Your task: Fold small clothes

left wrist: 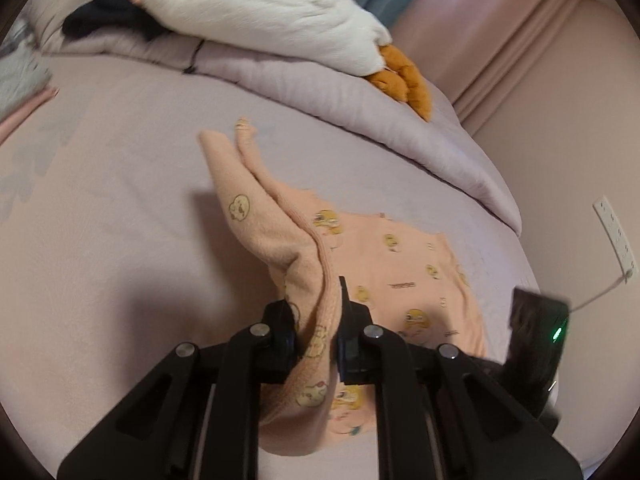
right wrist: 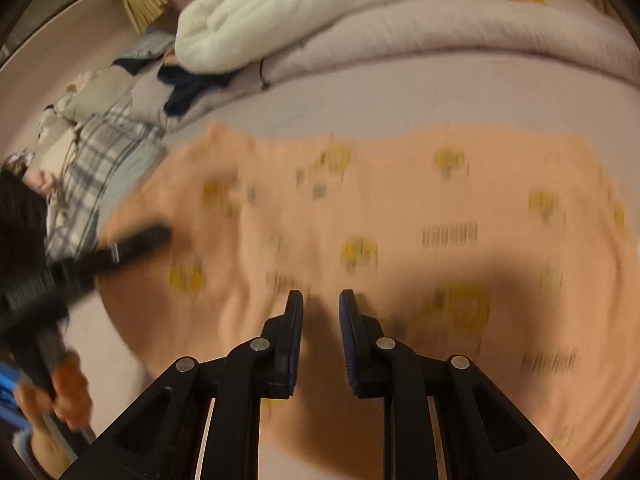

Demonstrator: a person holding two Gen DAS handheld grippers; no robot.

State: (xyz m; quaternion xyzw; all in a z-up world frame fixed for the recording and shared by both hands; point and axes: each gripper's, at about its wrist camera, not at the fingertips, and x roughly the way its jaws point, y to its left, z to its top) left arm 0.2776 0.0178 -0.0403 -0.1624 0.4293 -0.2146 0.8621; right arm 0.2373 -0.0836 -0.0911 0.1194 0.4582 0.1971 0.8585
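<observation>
The left gripper [left wrist: 316, 320] points down at a bed [left wrist: 100, 240], its jaws clamped on a bunched fold of a peach garment [left wrist: 392, 264] printed with yellow cartoon figures. The pinched cloth rises off the bed between the fingers, and a sleeve [left wrist: 232, 168] trails away beyond the fingertips. The rest of the garment lies flat on the bed to the right of the fingers. Only this view shows the grip.

The right gripper [right wrist: 320, 304] also tilts down, just above the garment [right wrist: 400, 200], which spreads under and beyond its fingers. Its jaws stand slightly apart with nothing pinched between them. This blurred view alone shows, left of the fingers, the left gripper [right wrist: 136, 240] and the hand [right wrist: 68, 392] holding it.

Beyond the fingertips in both views lies a white duvet [left wrist: 272, 4].
</observation>
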